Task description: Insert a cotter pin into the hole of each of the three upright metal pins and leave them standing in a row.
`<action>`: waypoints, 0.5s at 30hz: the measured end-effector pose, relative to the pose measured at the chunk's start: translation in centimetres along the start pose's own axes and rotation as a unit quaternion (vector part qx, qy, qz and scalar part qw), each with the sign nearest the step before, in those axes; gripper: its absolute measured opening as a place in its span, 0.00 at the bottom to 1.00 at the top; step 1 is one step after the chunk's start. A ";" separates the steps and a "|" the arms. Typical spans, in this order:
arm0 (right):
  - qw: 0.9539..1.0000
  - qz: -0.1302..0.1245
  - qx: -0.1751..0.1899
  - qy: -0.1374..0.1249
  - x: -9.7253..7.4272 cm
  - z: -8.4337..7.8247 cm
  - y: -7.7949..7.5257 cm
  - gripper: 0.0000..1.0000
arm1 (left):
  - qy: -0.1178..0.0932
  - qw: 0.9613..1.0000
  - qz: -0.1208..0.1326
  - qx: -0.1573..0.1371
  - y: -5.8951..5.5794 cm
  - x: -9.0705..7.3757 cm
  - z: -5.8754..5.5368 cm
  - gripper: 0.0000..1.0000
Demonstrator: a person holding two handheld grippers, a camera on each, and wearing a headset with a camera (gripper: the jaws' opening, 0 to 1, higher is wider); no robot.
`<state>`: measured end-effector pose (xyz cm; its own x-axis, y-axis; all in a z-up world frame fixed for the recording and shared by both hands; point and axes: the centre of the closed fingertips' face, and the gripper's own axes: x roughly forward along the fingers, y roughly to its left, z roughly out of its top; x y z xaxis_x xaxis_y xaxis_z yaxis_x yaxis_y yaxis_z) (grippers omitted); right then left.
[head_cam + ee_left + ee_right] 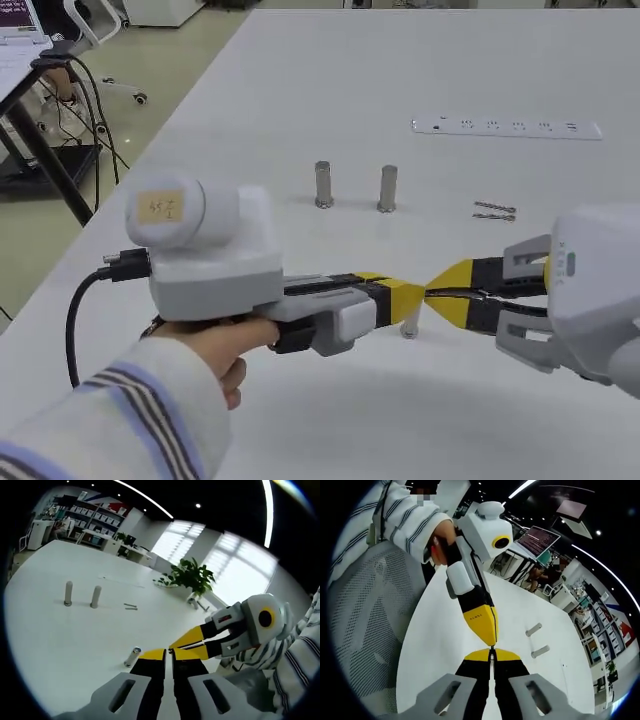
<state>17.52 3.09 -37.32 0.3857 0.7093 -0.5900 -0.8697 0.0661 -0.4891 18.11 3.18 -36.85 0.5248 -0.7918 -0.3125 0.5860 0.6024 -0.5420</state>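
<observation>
Meanwhile, left gripper [412, 297] and right gripper [440, 293], both closed, meet tip to tip just above the nearest upright metal pin [409, 326]; whether either nips a cotter pin cannot be told.

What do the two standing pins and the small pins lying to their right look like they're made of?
The upright pins look like bare metal, probably steel: grey, with a dull sheen and a flared foot. The cotter pins look like thin grey metal wire; they are too small to judge the finish.

Two pins [323, 185] upright, cotter pins [494, 210] (flat) nearby
</observation>
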 end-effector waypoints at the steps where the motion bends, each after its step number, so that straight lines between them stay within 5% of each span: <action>1: 1.000 0.000 -0.001 0.000 0.0 0.0 0.0 0.00 | 0.001 1.000 0.000 0.001 0.0 0.0 0.0 0.00; 15: 1.000 0.004 -0.006 -0.003 0.2 0.2 0.1 0.00 | 0.009 1.000 -0.003 0.004 0.1 -0.1 -0.2 0.00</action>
<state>17.43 3.41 -37.34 0.3779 0.7133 -0.5902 -0.8686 0.0524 -0.4928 18.00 3.29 -37.03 0.5103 -0.7973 -0.3224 0.5940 0.5979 -0.5382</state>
